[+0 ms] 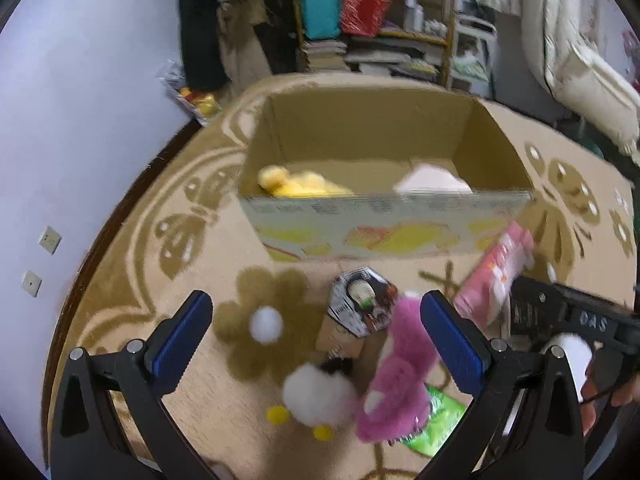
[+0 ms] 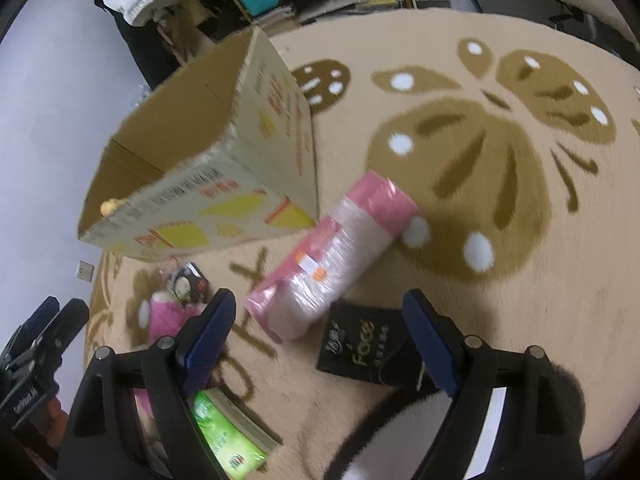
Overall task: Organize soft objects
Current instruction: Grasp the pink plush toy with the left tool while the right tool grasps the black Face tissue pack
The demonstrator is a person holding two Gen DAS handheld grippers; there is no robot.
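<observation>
A: Which tool is better placed, and for what?

B: The left tool [image 1: 316, 332] hangs over the soft toys on the rug [image 1: 224, 248]; its jaws stand wide apart with nothing gripped; the white pompom toy [image 1: 316, 398] lies between and just below the pads, and the pink plush [image 1: 396, 376] lies touching the inside of its right-hand pad, long axis running away from the camera toward the cardboard box [image 1: 384, 224].

A: And the right one?

B: The right tool [image 2: 320, 340] is also wide open and empty; straight ahead of it lies the pink wrapped roll [image 2: 332, 256], long axis slanting from near-left to far-right, its near end just between the pads; the black packet [image 2: 356, 348] lies beside that end.

A: So who takes what?

B: My guess: left for the pink plush or the pompom, right for the roll; the box stands ahead of both, open, with a yellow toy [image 1: 296, 184] already inside.

A: Any writing?

B: The black packet reads "Face" in gold, with script I cannot make out; the box carries red and dark printed characters, too blurred to read; the green packet [image 2: 224, 436] has a small round logo, illegible.
</observation>
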